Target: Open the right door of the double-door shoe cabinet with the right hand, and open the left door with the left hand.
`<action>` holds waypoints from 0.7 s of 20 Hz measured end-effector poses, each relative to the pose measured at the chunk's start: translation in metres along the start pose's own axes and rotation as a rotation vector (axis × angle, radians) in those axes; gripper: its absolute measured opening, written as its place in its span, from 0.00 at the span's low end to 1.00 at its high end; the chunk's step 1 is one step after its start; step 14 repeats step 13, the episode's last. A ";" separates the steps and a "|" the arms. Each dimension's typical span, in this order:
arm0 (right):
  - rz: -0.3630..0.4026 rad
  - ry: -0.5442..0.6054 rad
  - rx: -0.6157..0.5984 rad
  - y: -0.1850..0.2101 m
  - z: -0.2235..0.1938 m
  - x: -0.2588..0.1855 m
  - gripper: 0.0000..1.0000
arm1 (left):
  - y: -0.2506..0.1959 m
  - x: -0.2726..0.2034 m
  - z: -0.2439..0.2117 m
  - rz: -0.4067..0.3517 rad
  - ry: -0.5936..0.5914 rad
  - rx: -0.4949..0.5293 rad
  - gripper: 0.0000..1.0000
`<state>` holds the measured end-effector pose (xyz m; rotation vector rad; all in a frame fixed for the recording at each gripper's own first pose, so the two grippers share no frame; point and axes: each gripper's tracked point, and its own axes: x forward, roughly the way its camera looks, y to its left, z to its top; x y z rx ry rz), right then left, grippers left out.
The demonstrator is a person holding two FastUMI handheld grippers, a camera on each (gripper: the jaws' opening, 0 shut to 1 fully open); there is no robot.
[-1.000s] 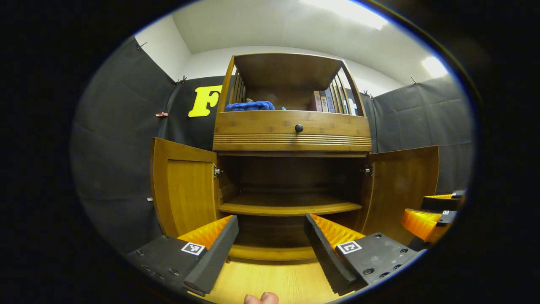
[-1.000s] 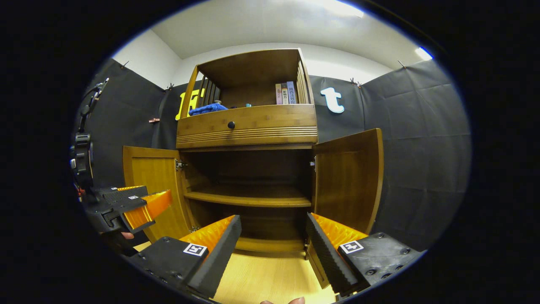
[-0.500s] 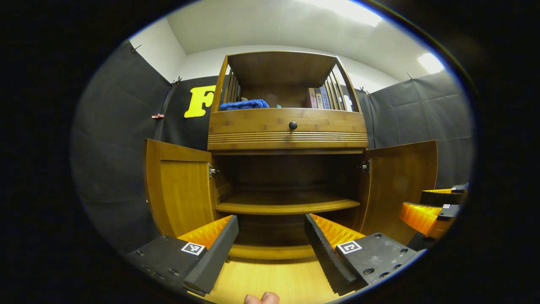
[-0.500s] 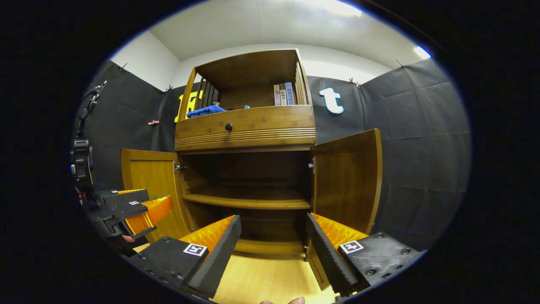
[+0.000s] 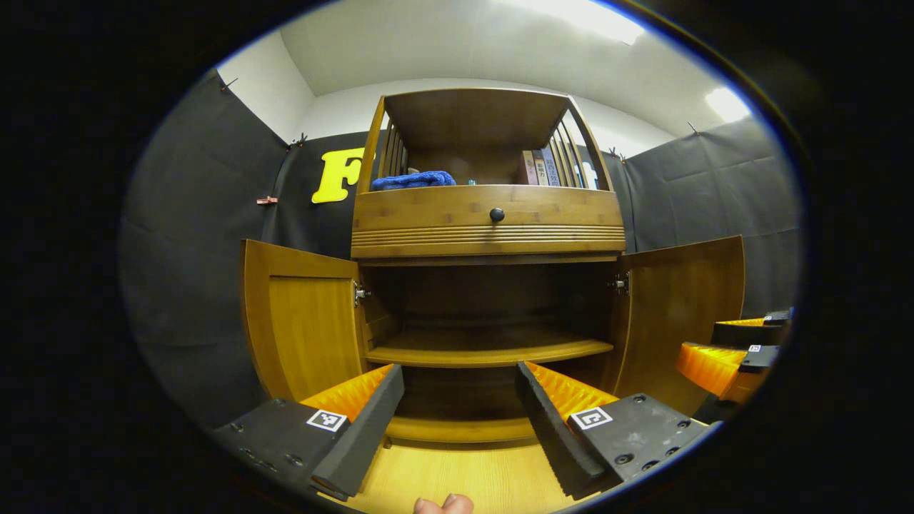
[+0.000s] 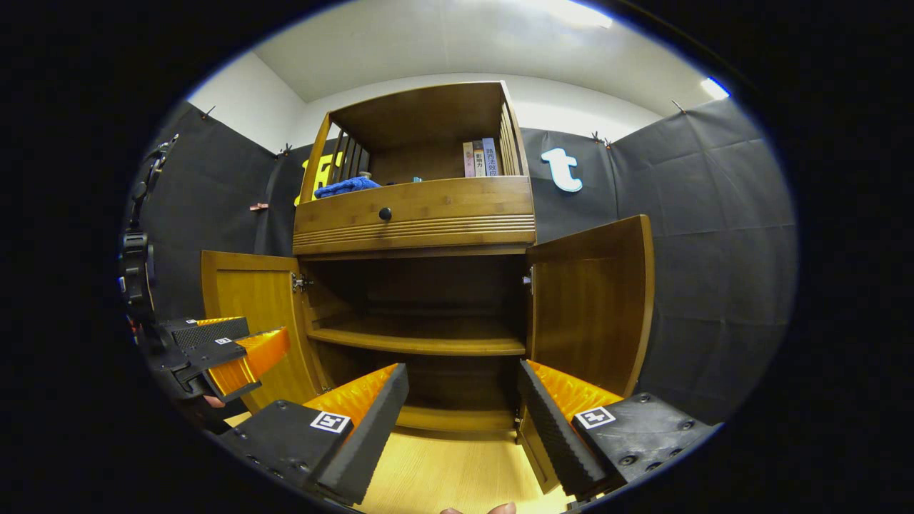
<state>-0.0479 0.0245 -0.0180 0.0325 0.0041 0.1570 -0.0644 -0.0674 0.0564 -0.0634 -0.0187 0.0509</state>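
Black cloth walls back the shoe cabinet [image 5: 489,221]; left door [image 5: 303,321] at nine o'clock, right door [image 6: 589,303] at three, both swung wide. Left tongs [image 5: 457,410] and right tongs [image 6: 460,414] gape apart, gripping nothing.

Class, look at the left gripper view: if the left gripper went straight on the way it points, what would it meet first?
Probably nothing at once: the left gripper aims between the open doors into the cabinet's lower compartment, under the shelf. Its back panel would likely come first; depth is unclear.

Glossy wood shoe cabinet [image 5: 485,228]
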 end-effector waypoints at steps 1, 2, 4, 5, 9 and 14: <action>0.000 0.000 0.001 0.000 0.000 0.001 0.93 | -0.001 0.000 0.000 -0.003 0.001 0.002 0.99; 0.000 0.000 0.002 0.000 0.000 0.001 0.93 | -0.001 0.001 -0.001 -0.004 0.001 0.005 0.99; 0.000 0.001 0.001 -0.001 -0.001 0.002 0.98 | -0.003 0.002 0.000 -0.008 0.000 0.007 0.99; -0.001 0.002 0.001 -0.001 -0.002 0.001 0.98 | -0.004 0.002 0.000 -0.010 0.002 0.006 0.99; -0.002 0.002 0.002 -0.002 -0.001 0.002 0.93 | -0.005 0.002 -0.001 -0.015 0.002 0.010 0.99; 0.000 0.002 -0.001 0.000 -0.002 0.002 0.93 | -0.005 0.003 0.000 -0.015 0.000 0.012 0.98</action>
